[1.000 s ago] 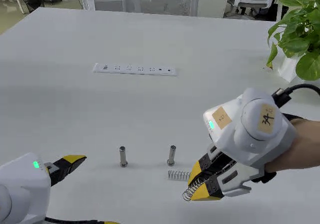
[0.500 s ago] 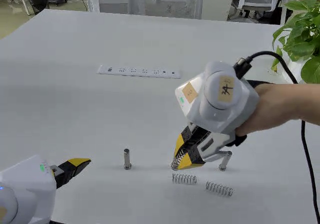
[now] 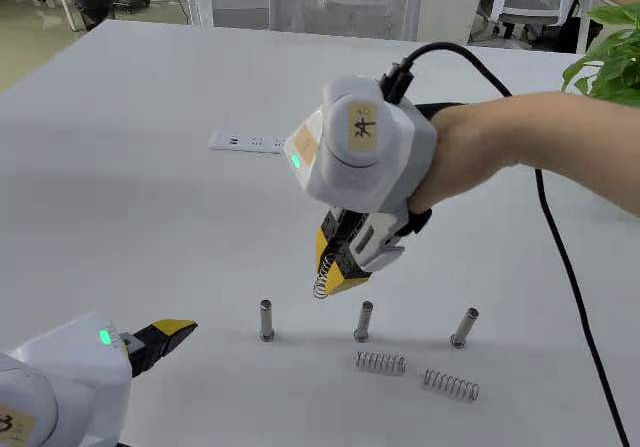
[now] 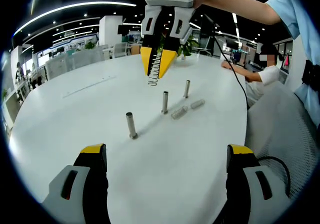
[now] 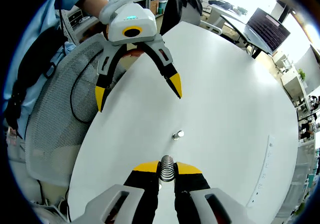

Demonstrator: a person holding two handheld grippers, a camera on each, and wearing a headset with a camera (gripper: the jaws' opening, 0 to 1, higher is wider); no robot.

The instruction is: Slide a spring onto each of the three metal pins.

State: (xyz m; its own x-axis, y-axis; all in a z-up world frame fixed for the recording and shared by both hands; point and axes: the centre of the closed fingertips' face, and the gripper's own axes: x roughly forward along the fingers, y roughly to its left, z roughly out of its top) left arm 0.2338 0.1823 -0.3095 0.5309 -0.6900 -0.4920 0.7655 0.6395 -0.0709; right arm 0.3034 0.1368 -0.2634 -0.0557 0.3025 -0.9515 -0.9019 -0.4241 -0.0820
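Three metal pins stand upright in a row on the white table: left pin [image 3: 266, 320], middle pin [image 3: 364, 320], right pin [image 3: 464, 327]. Two loose springs [image 3: 380, 363] [image 3: 450, 384] lie just in front of the middle and right pins. My right gripper [image 3: 330, 275] hangs above the table between the left and middle pins, shut on a third spring [image 3: 320, 285] that points downward. In the right gripper view the spring [image 5: 166, 166] sits between the fingertips, with a pin top [image 5: 177, 134] just ahead. My left gripper [image 4: 166, 156] stands open and holds nothing, low at the near left.
A white power strip [image 3: 248, 143] lies flat farther back. A black cable [image 3: 560, 257] trails from the right gripper across the table's right side. A potted plant [image 3: 612, 52] stands at the far right, and chairs [image 3: 345, 2] beyond the far edge.
My right gripper has risen from the table by the loose springs and moved left with its spring, now above the gap between the left and middle pins. The left gripper has stayed put.
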